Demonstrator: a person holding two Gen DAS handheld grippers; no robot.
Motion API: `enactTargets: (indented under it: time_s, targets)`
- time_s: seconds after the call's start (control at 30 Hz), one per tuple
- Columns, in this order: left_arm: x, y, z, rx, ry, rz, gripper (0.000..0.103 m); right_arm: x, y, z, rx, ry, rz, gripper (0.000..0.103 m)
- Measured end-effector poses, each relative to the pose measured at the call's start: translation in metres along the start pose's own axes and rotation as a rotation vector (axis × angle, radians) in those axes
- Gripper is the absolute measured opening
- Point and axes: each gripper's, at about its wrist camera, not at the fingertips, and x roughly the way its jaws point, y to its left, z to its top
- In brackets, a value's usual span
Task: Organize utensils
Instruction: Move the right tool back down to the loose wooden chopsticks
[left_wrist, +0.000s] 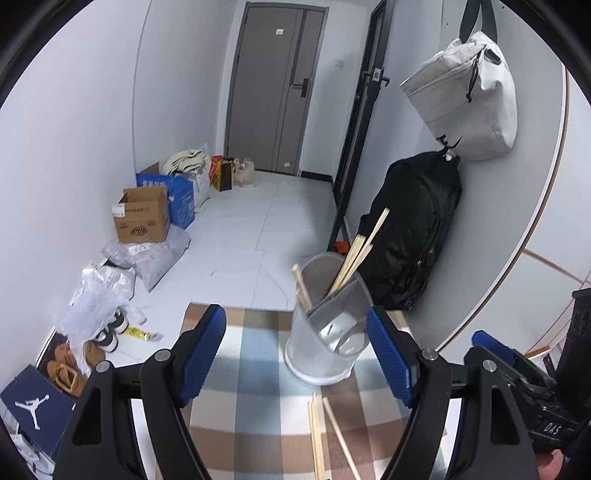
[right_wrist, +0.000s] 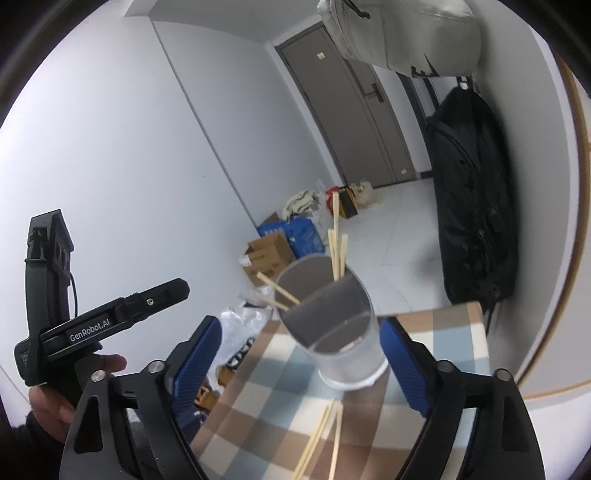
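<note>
A translucent utensil holder (left_wrist: 325, 325) with a grey divider stands on the checkered tablecloth (left_wrist: 258, 406). Several wooden chopsticks (left_wrist: 354, 254) stand in it, leaning left and right. Loose chopsticks (left_wrist: 332, 435) lie on the cloth in front of it. My left gripper (left_wrist: 295, 354) is open and empty, just short of the holder. In the right wrist view the holder (right_wrist: 340, 332) stands between the open, empty fingers of my right gripper (right_wrist: 299, 365), with loose chopsticks (right_wrist: 325, 435) below it. The left gripper's body (right_wrist: 92, 325) shows at the left.
A black backpack (left_wrist: 410, 229) and a grey bag (left_wrist: 469, 99) hang on the wall right of the table. Cardboard boxes (left_wrist: 144, 214), plastic bags and shoes lie on the floor at the left. A grey door (left_wrist: 273, 88) is at the back.
</note>
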Motion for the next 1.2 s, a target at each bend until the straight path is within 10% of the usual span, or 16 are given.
enactTargets:
  time_s: [0.63, 1.2]
  targets:
    - [0.042, 0.026, -0.088, -0.006, 0.171, 0.069, 0.075, 0.068, -0.016, -0.074, -0.073, 0.370, -0.121, 0.092]
    - [0.065, 0.066, -0.107, -0.129, 0.224, 0.083, 0.075, 0.152, -0.018, -0.102, -0.179, 0.592, -0.189, 0.047]
